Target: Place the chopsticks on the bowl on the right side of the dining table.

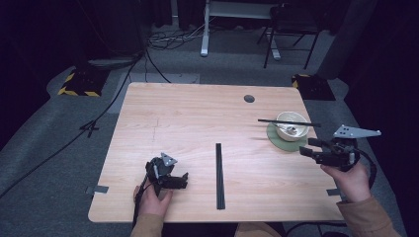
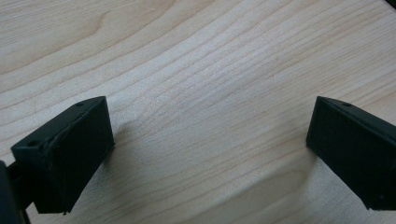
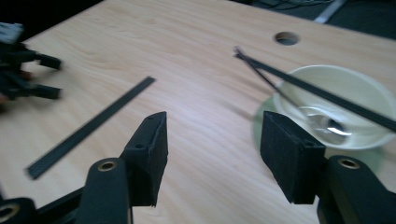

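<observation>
From above: my left gripper (image 1: 170, 177) rests near the table's (image 1: 188, 113) front-left corner, jaws apart and holding nothing. My right gripper (image 1: 316, 150) hangs at the right edge, jaws wide and empty, pointing at the bowl (image 1: 292, 129) on its green saucer (image 1: 276, 140) near the back-right corner. One black chopstick (image 1: 289, 122) lies across the bowl's rim; a second black stick (image 1: 219, 175) lies flat near the middle of the front edge.

Left gripper view: bare wood between my spread jaws.

Right gripper view: the chopstick (image 3: 322, 93) bridges the bowl (image 3: 359, 91), a spoon (image 3: 322, 126) inside it. As I see it, a careless nudge from my right jaw could roll that balanced chopstick off the rim, or push the bowl off its saucer.
</observation>
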Action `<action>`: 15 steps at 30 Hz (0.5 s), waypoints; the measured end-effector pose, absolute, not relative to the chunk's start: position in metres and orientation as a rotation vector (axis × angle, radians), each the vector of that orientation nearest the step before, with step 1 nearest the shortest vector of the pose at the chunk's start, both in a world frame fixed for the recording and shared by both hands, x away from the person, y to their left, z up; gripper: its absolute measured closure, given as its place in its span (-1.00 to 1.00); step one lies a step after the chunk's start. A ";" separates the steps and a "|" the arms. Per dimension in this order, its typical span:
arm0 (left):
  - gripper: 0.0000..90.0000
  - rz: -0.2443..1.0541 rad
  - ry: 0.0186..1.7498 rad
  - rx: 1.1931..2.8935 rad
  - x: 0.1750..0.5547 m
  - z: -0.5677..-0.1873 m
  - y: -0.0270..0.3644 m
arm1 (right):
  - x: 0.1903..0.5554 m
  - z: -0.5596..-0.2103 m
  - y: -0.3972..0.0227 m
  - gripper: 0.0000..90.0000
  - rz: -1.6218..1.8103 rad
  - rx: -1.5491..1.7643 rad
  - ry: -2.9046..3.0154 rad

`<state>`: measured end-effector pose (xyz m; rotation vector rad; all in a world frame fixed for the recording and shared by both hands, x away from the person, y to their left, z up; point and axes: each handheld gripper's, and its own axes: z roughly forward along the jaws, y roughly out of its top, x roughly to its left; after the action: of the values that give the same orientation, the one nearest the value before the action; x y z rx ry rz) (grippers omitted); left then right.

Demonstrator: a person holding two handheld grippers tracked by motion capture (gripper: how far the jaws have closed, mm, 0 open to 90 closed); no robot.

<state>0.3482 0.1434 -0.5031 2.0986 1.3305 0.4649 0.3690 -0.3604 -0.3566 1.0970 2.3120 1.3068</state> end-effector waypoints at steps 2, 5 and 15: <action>-0.98 0.465 1.328 2.101 0.348 -0.503 0.144 | 0.367 -0.359 -0.356 -0.06 1.365 1.102 2.344; -0.98 0.460 1.334 2.097 0.348 -0.503 0.143 | 0.364 -0.363 -0.347 -0.09 1.381 1.069 2.369; -0.98 0.460 1.339 2.092 0.348 -0.503 0.142 | 0.367 -0.400 -0.331 -0.08 1.385 1.122 2.495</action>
<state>0.3483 0.1423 -0.5033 2.0923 1.3390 0.4598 0.3673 -0.3306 -0.4004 1.1220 2.4947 1.3853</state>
